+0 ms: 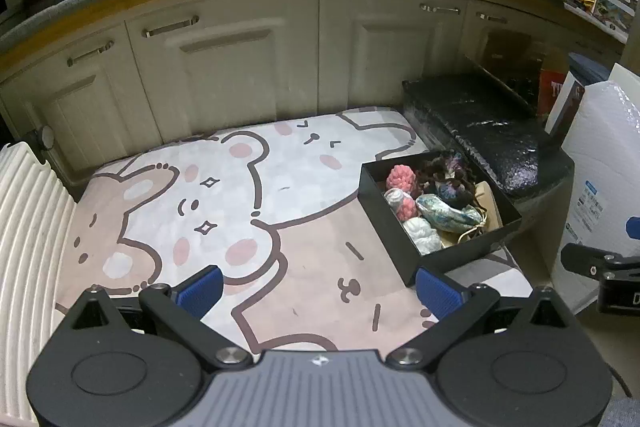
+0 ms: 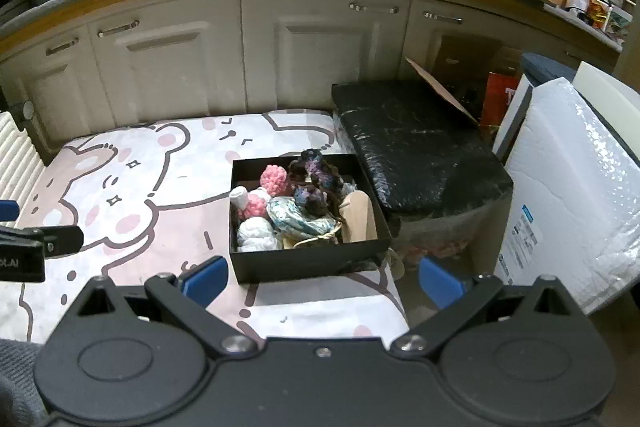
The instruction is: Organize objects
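Note:
A black open box (image 1: 464,255) (image 2: 308,261) sits on the right part of a cartoon-bear mat (image 1: 240,195) (image 2: 132,187). It holds several yarn bundles: pink (image 1: 402,177) (image 2: 274,179), white (image 1: 422,233) (image 2: 256,233), teal (image 1: 448,213) (image 2: 300,219) and dark purple (image 1: 448,179) (image 2: 320,171). My left gripper (image 1: 318,291) hovers open above the mat, left of and nearer than the box. My right gripper (image 2: 322,283) is open just in front of the box's near wall. Nothing lies between either pair of blue pads.
White cabinet doors (image 1: 224,67) (image 2: 320,51) stand behind the mat under a wooden-edged counter. A black wrapped bundle (image 1: 476,131) (image 2: 416,143) lies right of the box. Bubble wrap (image 2: 572,187) leans at far right; a white ribbed board (image 1: 28,227) borders the left.

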Demonstrator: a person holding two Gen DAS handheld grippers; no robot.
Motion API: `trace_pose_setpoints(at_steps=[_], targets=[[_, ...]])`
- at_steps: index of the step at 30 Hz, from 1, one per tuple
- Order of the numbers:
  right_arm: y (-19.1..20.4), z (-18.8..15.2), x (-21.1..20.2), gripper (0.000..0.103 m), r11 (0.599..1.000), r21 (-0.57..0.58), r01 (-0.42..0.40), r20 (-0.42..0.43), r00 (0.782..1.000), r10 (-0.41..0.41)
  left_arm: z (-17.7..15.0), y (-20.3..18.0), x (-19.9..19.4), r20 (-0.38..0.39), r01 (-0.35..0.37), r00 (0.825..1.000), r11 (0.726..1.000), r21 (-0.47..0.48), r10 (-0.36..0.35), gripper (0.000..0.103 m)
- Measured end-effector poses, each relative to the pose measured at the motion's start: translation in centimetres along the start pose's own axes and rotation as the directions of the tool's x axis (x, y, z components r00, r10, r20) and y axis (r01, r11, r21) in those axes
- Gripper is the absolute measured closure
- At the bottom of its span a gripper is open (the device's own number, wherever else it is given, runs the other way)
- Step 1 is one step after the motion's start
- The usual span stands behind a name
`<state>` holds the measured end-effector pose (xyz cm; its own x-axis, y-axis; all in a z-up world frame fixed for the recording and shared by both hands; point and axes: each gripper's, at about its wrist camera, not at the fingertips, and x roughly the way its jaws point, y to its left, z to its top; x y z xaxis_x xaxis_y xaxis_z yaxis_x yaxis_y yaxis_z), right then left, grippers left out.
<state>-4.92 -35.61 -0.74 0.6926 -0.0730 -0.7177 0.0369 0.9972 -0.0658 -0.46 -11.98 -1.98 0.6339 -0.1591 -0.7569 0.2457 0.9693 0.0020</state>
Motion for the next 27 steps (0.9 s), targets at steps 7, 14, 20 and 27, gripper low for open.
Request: trace_pose_setpoints(at_steps=[7,14,20,27], targets=[[0.54,-0.35,-0.09,0.0,1.0,-0.005,0.024,0.006,1.0,-0.024,-0.37,0.2,0.01,-0.005,-0.003,1.0,1.0,0.003,0.003,0.002],[0.64,-0.43,-0.28,0.0,0.999,0.011,0.042,0.014,0.999,-0.042,-0.59,0.33,-0.08,-0.004,-0.003,1.0,1.0,0.006,0.003,0.002],[0.84,-0.42,-0.33,0.0,0.999,0.01,0.046,0.016,0.999,-0.046,-0.64,0.48,-0.17,-0.005,-0.002,1.0,1.0,-0.001,0.002,0.002],[1.07,-0.46,-0.43,0.0,0.999,0.003,0.047,0.018,0.999,-0.047,-0.77,1.05,-0.36,-0.005,-0.005,1.0,1.0,-0.011,0.005,0.002]])
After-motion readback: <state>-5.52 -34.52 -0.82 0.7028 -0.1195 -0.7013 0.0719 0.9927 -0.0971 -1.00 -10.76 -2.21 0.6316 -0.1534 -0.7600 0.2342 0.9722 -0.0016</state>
